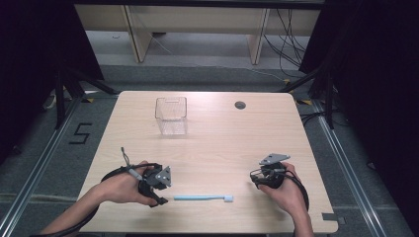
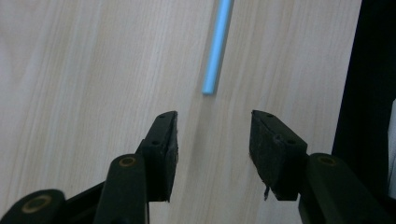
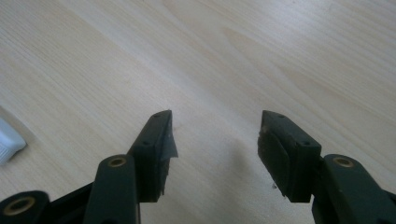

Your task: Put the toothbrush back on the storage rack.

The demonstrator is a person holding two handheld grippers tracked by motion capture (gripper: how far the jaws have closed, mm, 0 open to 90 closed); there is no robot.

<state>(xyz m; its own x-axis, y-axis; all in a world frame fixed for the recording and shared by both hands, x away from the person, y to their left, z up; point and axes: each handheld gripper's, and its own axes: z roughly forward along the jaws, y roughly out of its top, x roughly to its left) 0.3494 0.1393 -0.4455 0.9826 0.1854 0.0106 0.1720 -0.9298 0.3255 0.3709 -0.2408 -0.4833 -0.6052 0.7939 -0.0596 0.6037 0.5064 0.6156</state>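
Toothbrush [image 1: 202, 198] lies flat near desk [image 1: 222, 138] front edge, between my tongs. Left tongs [image 2: 214, 135] partly open, empty, handle end just ahead. Right tongs [image 3: 215, 135] open wide, empty. Clear bin [image 1: 171, 115] toward back edge.

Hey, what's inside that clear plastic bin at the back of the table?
Nothing shows inside the clear bin; the table shows through its walls. Glare at the bottom could hide something small.
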